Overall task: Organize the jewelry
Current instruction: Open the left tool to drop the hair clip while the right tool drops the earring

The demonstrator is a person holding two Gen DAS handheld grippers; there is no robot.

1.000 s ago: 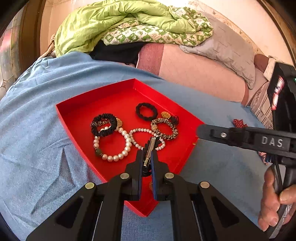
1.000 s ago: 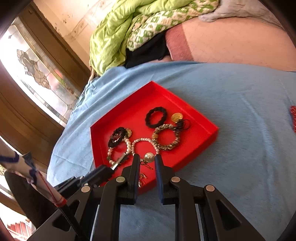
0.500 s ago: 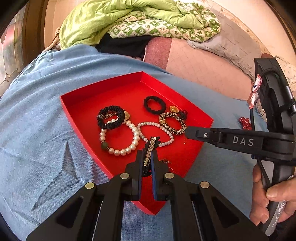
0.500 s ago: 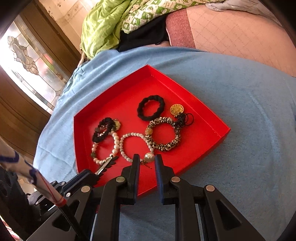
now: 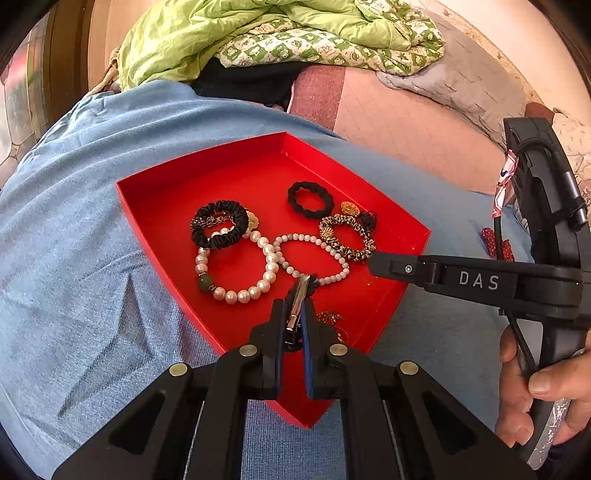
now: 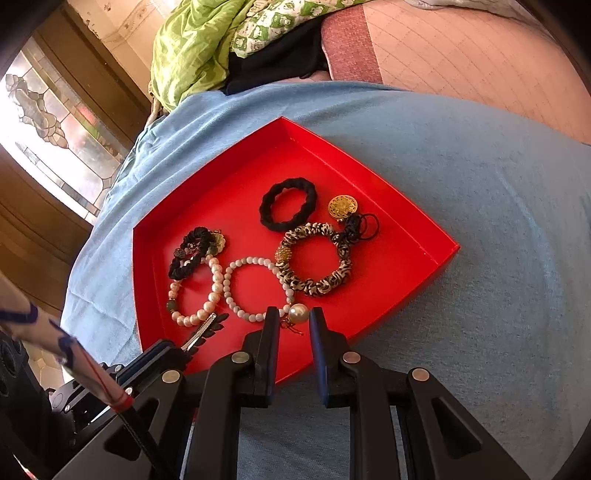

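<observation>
**Hair clip pinched over the red tray**

A silver hair clip (image 5: 298, 300) with a dark leaf-shaped trim sits low in the centre of the left wrist view, pinched between the fingers of the left gripper (image 5: 292, 325), which are pressed together on it. Its free end reaches over the near part of the red tray (image 5: 155, 199). In the right wrist view the same clip shows at lower left, poking out from the left tool.

Just above the clip lies a small pearl bracelet (image 5: 312, 258), and to its left a larger pearl bracelet (image 5: 236, 273) with one dark green bead. A black scrunchie (image 5: 219, 229) overlaps the large bracelet's upper edge. Toward the upper right of the tray rest a leopard-print scrunchie (image 5: 347, 238), a black hair tie (image 5: 310, 197) and a gold round pendant (image 6: 343, 206).

The right gripper (image 6: 293, 323) stands low in its own view at the tray's near edge — its fingers spread apart, with a large single pearl (image 6: 298, 314) lying between the tips, not clamped.

The tray rests on a blue cloth (image 5: 74, 258). At the top of both views a green quilt (image 5: 229, 33) is heaped up — beside it, a pink mattress (image 5: 413, 125).
</observation>
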